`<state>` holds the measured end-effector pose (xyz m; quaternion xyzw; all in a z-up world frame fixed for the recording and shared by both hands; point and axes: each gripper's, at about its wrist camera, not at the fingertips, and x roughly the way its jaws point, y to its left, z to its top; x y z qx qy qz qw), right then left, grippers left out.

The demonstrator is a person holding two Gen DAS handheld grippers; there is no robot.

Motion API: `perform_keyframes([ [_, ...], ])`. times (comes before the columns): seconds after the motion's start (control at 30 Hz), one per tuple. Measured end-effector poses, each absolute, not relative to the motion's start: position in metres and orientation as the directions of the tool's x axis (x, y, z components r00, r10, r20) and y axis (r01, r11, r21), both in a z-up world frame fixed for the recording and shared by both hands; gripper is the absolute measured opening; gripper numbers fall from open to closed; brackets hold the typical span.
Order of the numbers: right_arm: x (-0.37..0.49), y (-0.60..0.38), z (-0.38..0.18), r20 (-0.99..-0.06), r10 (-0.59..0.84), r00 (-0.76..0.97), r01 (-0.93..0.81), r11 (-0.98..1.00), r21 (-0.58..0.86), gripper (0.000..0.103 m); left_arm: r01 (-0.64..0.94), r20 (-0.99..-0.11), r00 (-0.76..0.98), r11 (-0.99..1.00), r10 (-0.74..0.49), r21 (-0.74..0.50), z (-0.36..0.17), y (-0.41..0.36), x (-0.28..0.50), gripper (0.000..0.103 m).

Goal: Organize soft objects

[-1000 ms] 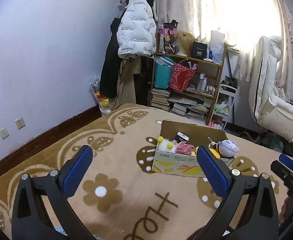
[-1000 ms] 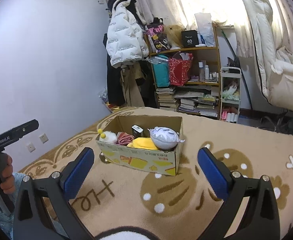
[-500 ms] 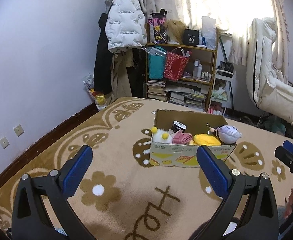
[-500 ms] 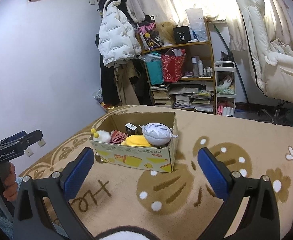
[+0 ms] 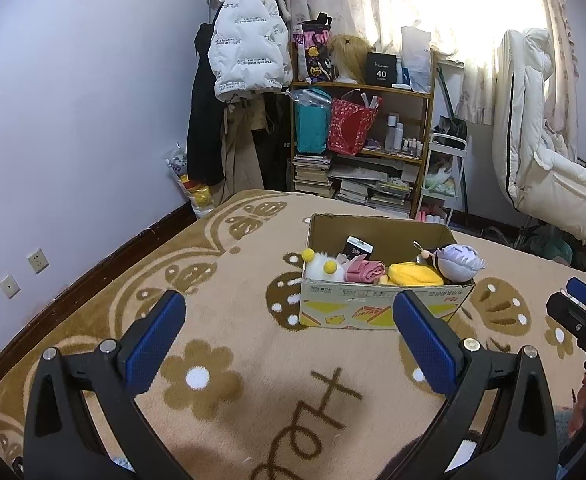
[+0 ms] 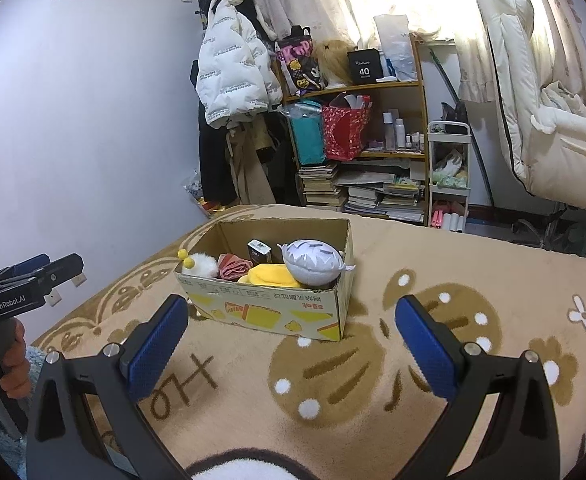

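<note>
Item: cardboard box (image 5: 377, 304) on patterned blanket (image 5: 229, 320). Contents: white plush with yellow bobbles (image 5: 325, 266), pink cloth (image 5: 365, 271), yellow plush (image 5: 415, 275), lavender plush (image 5: 459, 262), small dark carton (image 5: 359, 246).

Change over the last second: both views have shifted, the box sitting a little differently in frame; contents unmoved. All soft items visible lie in the box; hidden strays possible.

Left tongs (image 5: 289, 340): spread wide, empty, touching nothing.
Right tongs (image 6: 291, 344): likewise released, short of the box.

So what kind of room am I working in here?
Most likely a lived-in bedroom: a white puffer jacket hangs by a cluttered bookshelf, and the cardboard box of plush toys sits on a patterned blanket.
</note>
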<state>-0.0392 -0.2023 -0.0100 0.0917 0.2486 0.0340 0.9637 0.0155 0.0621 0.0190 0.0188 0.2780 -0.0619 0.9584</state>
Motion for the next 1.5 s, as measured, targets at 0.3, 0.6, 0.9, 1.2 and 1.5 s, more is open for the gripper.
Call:
perform_keyframes([
  [0.3, -0.040, -0.205, -0.011, -0.474, 0.112, 0.873, -0.021, 0.981, 0.193, 0.103, 0.132, -0.535, 0.837, 0.991, -0.110, 0.003, 0.018, 0.060, 0.015, 0.103],
  [0.6, -0.041, -0.209, -0.011, -0.477, 0.112, 0.872, -0.021, 0.981, 0.192, 0.103, 0.132, -0.536, 0.837, 0.991, -0.111, 0.000, 0.018, 0.058, 0.015, 0.103],
  [0.9, -0.043, -0.211, -0.013, -0.484, 0.108, 0.868, -0.018, 0.982, 0.187, 0.103, 0.133, -0.541, 0.833, 0.991, -0.118, -0.012, 0.018, 0.057, 0.015, 0.103],
  [1.2, -0.044, -0.212, -0.013, -0.488, 0.100, 0.867, -0.015, 0.984, 0.177, 0.103, 0.139, -0.540, 0.833, 0.990, -0.119, -0.003, 0.017, 0.054, 0.014, 0.103],
  [1.5, -0.042, -0.211, -0.016, -0.494, 0.102, 0.863, -0.021, 0.986, 0.166, 0.103, 0.136, -0.542, 0.830, 0.990, -0.131, -0.030, 0.015, 0.054, 0.013, 0.103],
])
